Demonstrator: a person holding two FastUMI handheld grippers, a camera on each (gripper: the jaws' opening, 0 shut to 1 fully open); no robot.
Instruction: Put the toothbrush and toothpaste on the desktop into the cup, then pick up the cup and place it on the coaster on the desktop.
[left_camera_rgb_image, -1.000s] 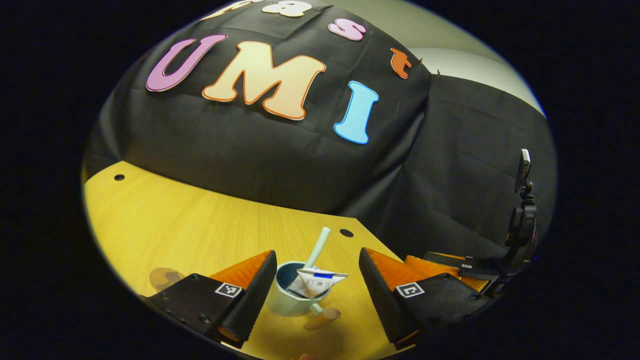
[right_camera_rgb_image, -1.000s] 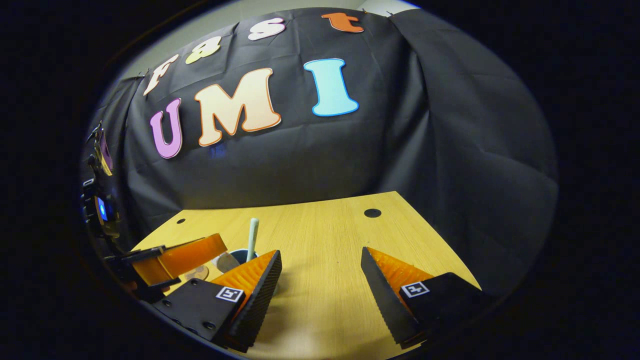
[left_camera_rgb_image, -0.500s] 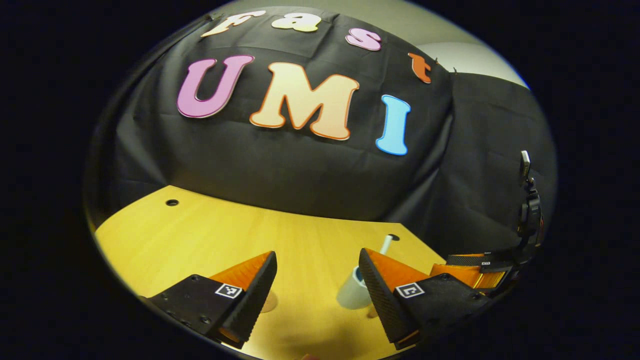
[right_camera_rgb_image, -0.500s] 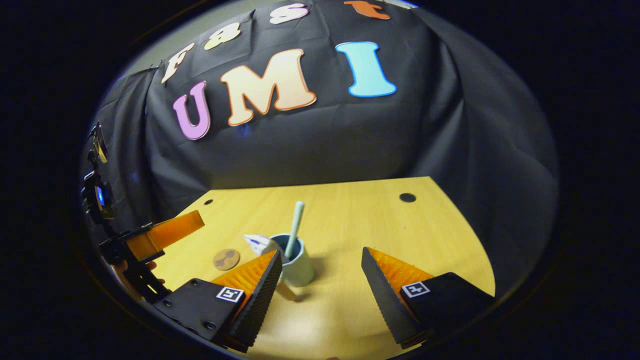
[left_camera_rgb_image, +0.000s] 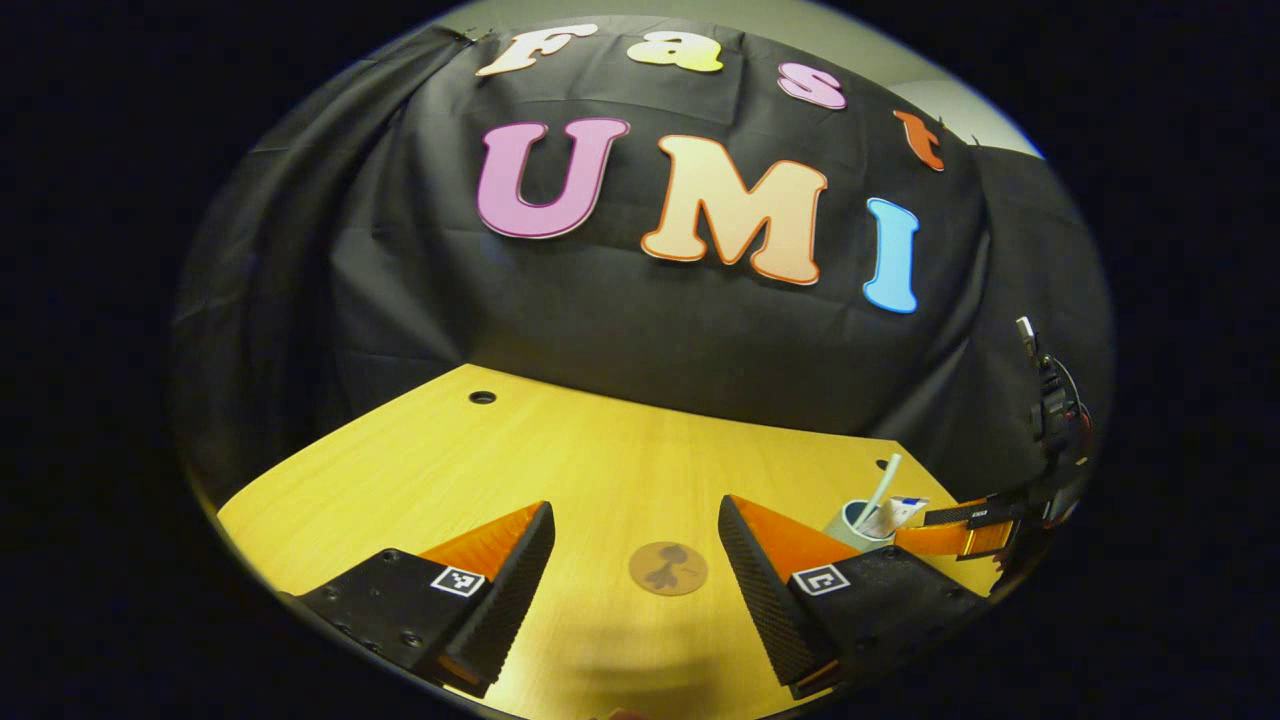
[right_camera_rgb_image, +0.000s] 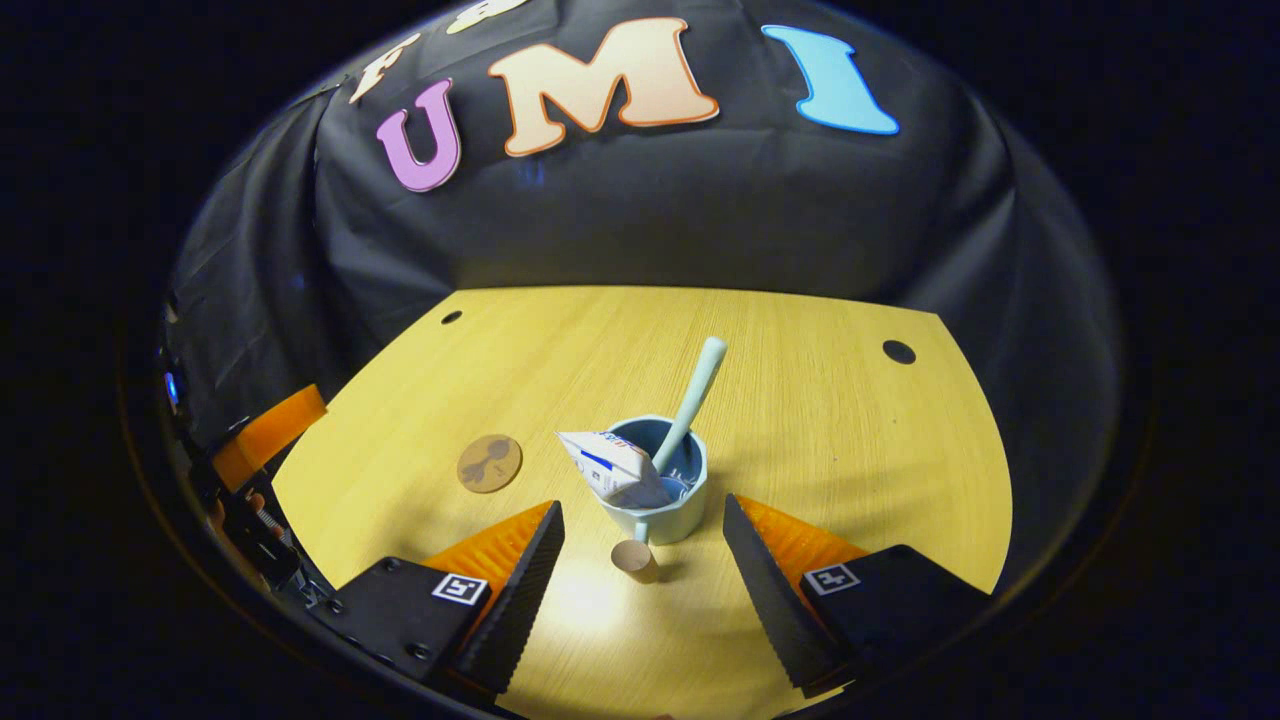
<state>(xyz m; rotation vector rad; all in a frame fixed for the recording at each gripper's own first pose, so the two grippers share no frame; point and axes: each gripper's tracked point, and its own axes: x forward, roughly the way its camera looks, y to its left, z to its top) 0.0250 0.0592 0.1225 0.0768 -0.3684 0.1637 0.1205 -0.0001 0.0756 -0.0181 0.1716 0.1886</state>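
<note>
In the left gripper view, the left gripper (left_camera_rgb_image: 635, 560) hangs over the wooden desk (left_camera_rgb_image: 560, 450) with its jaws spread wide and nothing between them. The round brown coaster (left_camera_rgb_image: 668, 568) lies flat on the desk in the gap between the two fingers, bare. Farther right, near the desk's edge, stands the pale blue cup (left_camera_rgb_image: 850, 525), the toothbrush (left_camera_rgb_image: 884, 482) handle poking up out of it and the toothpaste (left_camera_rgb_image: 900, 512) tube leaning beside it. Just to the right of the cup, an orange finger of the other gripper shows.

In the right gripper view, the coaster (right_camera_rgb_image: 490, 462) sits to the left, well apart from the cup (right_camera_rgb_image: 660, 500). The cup stands upright on the desk (right_camera_rgb_image: 800, 400) just ahead of the right gripper (right_camera_rgb_image: 640, 575), whose jaws are released and wide, touching nothing. The toothpaste (right_camera_rgb_image: 612, 468) rests crumpled on the cup's left rim, and the toothbrush (right_camera_rgb_image: 692, 395) leans out up and to the right. A small wooden knob on the cup's handle (right_camera_rgb_image: 633, 558) points toward the gripper.
</note>
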